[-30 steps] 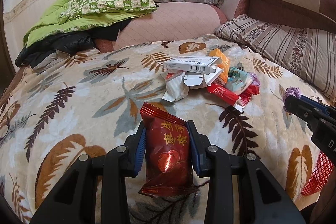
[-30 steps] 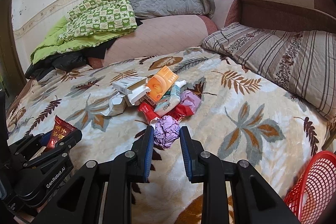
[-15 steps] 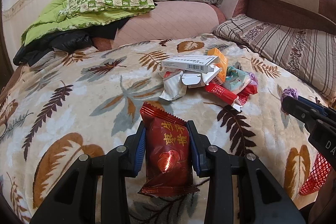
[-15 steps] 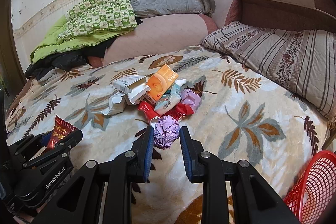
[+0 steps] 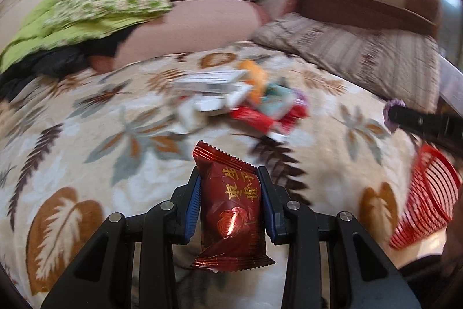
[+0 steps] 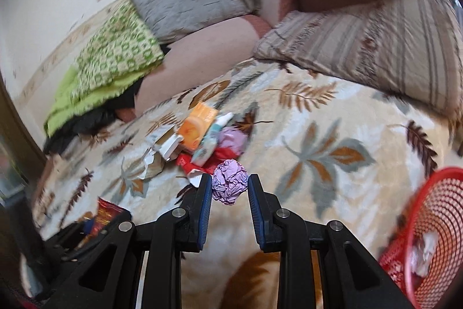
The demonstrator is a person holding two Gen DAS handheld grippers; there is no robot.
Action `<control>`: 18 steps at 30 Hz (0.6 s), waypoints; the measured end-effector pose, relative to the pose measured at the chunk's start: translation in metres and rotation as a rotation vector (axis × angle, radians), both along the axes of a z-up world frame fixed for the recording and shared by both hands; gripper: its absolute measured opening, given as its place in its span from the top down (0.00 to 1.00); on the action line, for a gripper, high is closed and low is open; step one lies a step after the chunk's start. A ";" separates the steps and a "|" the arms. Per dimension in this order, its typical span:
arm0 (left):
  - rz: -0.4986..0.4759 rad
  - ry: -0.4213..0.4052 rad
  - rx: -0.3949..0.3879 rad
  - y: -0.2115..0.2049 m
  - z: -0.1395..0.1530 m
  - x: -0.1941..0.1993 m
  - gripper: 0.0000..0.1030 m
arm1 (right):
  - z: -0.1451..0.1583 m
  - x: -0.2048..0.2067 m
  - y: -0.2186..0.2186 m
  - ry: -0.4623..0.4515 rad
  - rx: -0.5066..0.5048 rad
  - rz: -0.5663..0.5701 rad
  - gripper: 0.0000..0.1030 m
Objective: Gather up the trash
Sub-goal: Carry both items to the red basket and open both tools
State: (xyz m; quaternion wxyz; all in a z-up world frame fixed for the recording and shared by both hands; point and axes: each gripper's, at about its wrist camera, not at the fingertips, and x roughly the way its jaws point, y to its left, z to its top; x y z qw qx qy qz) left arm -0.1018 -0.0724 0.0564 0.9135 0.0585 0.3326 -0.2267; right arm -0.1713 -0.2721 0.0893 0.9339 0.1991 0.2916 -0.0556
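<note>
**Both grippers loaded, basket was on your right**

Bed point(image 6: 361, 112) with the leaf-print blanket filled both views; both were motion-blurred, so fine detail was soft.

Red mesh basket point(image 6: 428, 225) sat at the bed's right edge, low right in the right wrist view, also at the right edge of the left wrist view point(image 5: 425, 193). Some pale crumpled trash was already in it.

Remaining trash pile point(image 6: 202, 135) lay mid-bed, well apart from the basket: white cartons, an orange pack, a small tube, red wrappers, a purple piece.

You had the left gripper point(image 5: 230, 201) clamped on the red snack wrapper point(image 5: 231, 207), pads pressing its two long edges, wrapper upright between them, top and bottom seals sticking out.

You had the right gripper point(image 6: 230, 188) narrowed on the purple paper ball point(image 6: 230, 184), held at the fingertips only. Left pad touched it; contact on the right pad was hard to confirm.

My read of the step: carrying both pieces to the basket. Advice:
- Right one first; it was nearer and the tip grip looked marginal.
- Get the fingertips over the rim before releasing; paper is light and could drift.
- Bring the left across afterwards, so the grippers don't collide.
- Slow down; the blur suggested a fast swing.
</note>
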 end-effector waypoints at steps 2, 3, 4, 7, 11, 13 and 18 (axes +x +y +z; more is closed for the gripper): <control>-0.065 -0.002 0.008 -0.013 0.003 -0.008 0.66 | 0.004 -0.020 -0.019 0.007 0.013 -0.021 0.74; -0.101 -0.005 0.011 -0.021 0.006 -0.014 0.66 | 0.006 -0.028 -0.027 0.008 0.013 -0.032 0.74; -0.142 -0.002 0.010 -0.030 0.010 -0.020 0.66 | 0.008 -0.040 -0.039 0.010 0.010 -0.049 0.74; -0.243 -0.007 0.000 -0.057 0.023 -0.036 0.66 | 0.010 -0.075 -0.075 0.036 0.006 -0.118 0.74; -0.401 0.025 -0.037 -0.108 0.044 -0.058 0.66 | 0.009 -0.124 -0.127 0.058 0.034 -0.231 0.72; -0.482 0.038 -0.053 -0.139 0.052 -0.073 0.66 | 0.006 -0.148 -0.150 0.065 0.057 -0.289 0.72; -0.639 0.135 -0.087 -0.208 0.059 -0.100 0.66 | -0.003 -0.180 -0.187 0.078 0.105 -0.383 0.72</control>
